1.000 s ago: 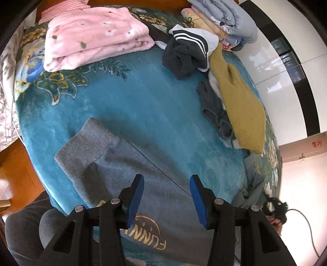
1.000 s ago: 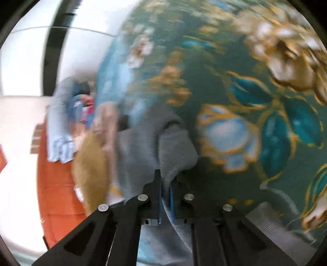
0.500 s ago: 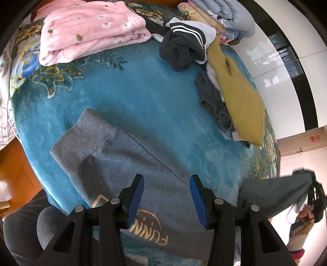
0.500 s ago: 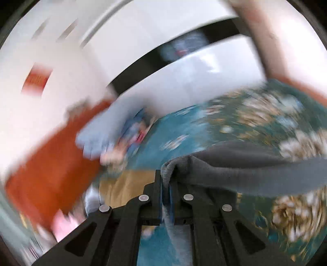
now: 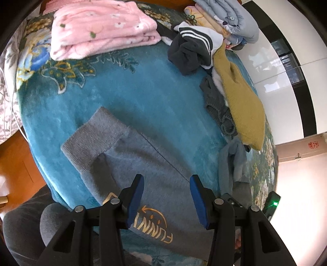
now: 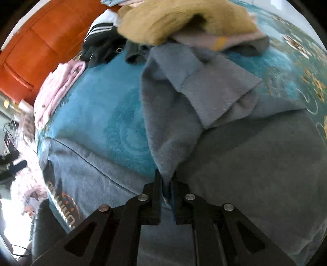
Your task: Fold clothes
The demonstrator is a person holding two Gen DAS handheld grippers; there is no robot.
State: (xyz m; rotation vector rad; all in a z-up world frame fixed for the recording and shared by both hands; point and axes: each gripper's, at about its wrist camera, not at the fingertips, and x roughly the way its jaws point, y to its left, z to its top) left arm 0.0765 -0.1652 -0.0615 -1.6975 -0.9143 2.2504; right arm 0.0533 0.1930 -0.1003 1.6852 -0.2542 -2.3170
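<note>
A grey sweatshirt [image 5: 143,161] with gold lettering lies on the teal floral blanket [image 5: 132,92]; its ribbed cuff [image 5: 92,135] points far left. My left gripper [image 5: 166,196] is open and empty, just above the sweatshirt's chest. My right gripper [image 6: 166,184] is shut on the sweatshirt's other sleeve [image 6: 173,114], which is lifted and folded back over the body. That sleeve shows bunched in the left wrist view [image 5: 233,163] at the right, beside the right gripper's body [image 5: 271,204].
A folded pink blanket [image 5: 98,28] lies far left. A dark striped garment [image 5: 194,49], a mustard sweater [image 5: 243,102] and a dark grey knit [image 5: 216,110] are heaped at the right. Folded bedding [image 5: 231,18] sits at the back. An orange headboard [image 6: 40,47] stands behind.
My right gripper has swung the gripped sleeve up and inward over the sweatshirt's body. My left gripper has stayed open, nearly still above the chest.
</note>
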